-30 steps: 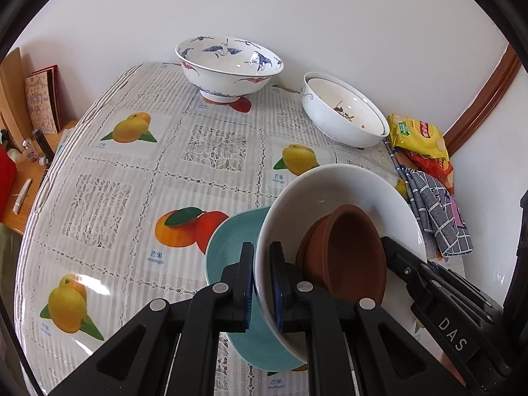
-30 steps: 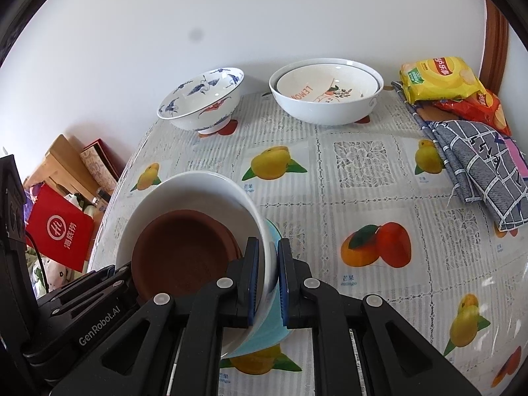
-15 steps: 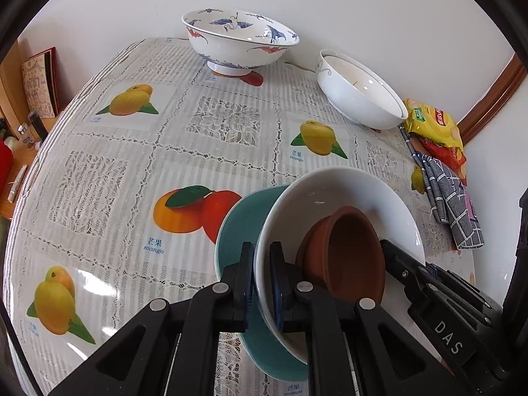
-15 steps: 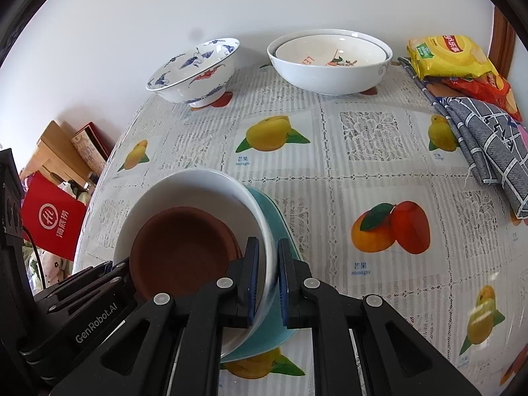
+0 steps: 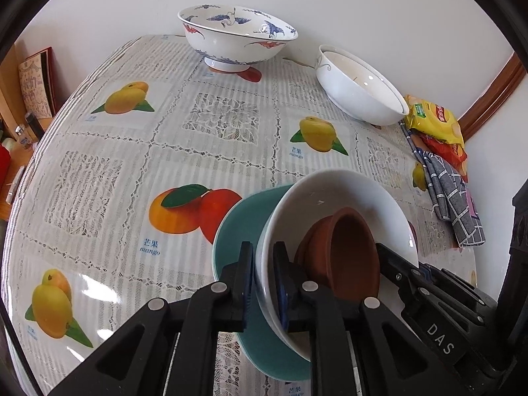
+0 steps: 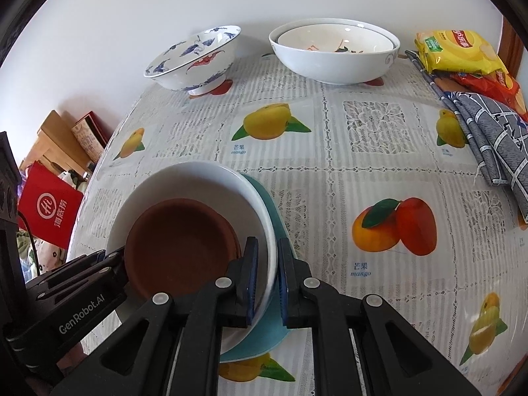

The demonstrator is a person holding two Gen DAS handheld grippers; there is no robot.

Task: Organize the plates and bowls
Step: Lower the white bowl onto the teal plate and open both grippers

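Left gripper jaws just eased, still pinching white bowl rim; right gripper clamps the opposite rim. Bowl sits on teal plate, brown dish inside. Only right view shows red bag. Bench: two far bowls.

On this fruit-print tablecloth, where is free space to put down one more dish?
The widest bare patch is the middle of the tablecloth, between the stacked teal plate in front and the blue-and-red painted bowl and nested white bowls behind. The cloth left of the stack is free too. The right edge is crowded: yellow snack bag, grey checked cloth.
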